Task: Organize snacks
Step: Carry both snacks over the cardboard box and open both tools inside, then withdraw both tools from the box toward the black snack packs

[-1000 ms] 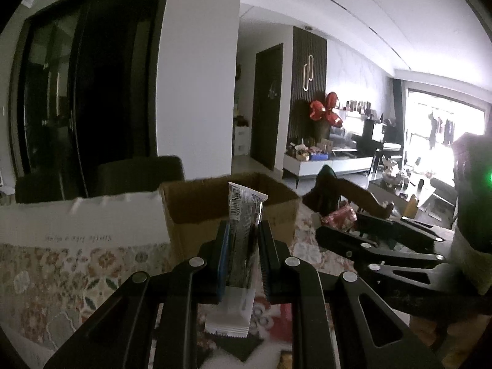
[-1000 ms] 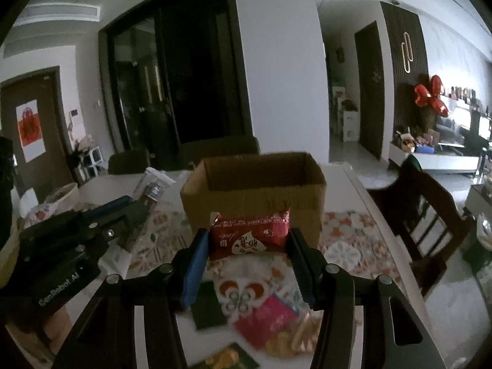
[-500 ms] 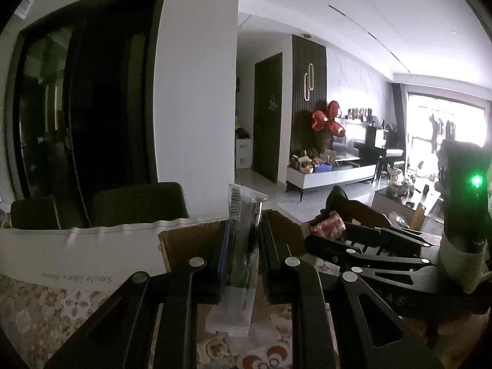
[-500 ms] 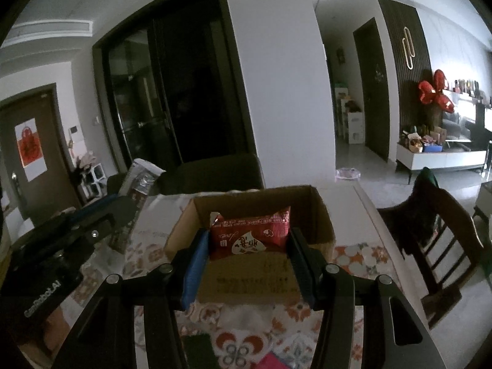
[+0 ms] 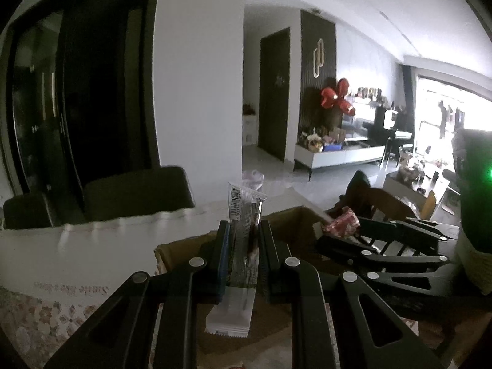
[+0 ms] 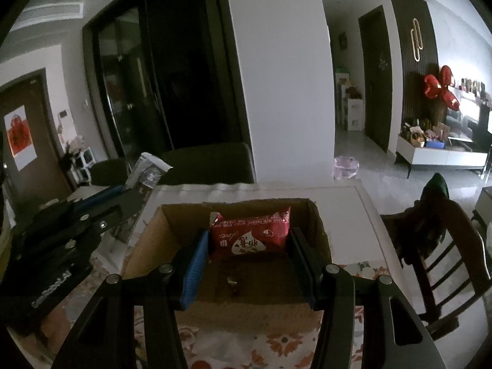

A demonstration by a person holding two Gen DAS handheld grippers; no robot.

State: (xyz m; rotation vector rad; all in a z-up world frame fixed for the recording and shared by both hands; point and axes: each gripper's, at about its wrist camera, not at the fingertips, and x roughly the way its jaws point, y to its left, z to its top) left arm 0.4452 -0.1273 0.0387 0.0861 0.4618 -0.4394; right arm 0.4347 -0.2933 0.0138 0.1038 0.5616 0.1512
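Jaws of left gripper point(image 5: 243, 252) pinch upright silver snack bar point(image 5: 244, 240); right gripper point(image 6: 249, 249) clamps red snack packet point(image 6: 250, 233) over open cardboard box point(image 6: 147, 240).

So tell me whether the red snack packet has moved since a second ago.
Yes. Gripped by the right gripper, the red snack packet moved forward from before the cardboard box to over its opening.

A cardboard box point(image 6: 323, 233) stands on the floral-clothed table point(image 6: 276, 344).
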